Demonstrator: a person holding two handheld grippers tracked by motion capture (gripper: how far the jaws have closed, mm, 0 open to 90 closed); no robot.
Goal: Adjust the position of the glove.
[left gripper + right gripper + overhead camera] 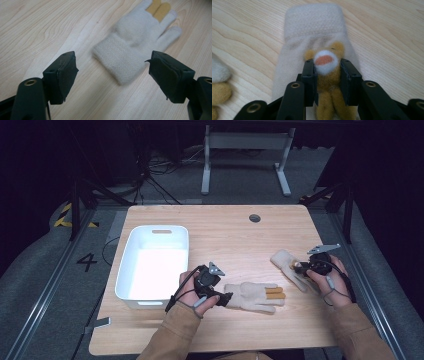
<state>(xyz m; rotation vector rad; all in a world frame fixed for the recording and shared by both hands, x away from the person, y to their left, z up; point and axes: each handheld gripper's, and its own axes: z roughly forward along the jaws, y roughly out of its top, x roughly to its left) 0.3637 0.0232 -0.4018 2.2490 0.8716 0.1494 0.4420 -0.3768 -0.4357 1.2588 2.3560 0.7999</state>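
Two cream knit gloves lie on the wooden table [225,235]. The nearer glove [252,296] [135,42] has two tan fingers and its cuff points at my left gripper [226,299] [111,75]. That gripper stands open just short of the cuff and touches nothing. The other glove [290,265] [314,27] lies at the right and carries a small tan plush animal [325,65] with a white muzzle. My right gripper [299,267] [327,75] is over this glove, and its two pads press the plush animal from both sides.
A white plastic tub [125,270] stands on the left part of the table beside my left hand. A round cable hole [254,218] sits near the far edge. Behind the table stands a white desk frame [245,160].
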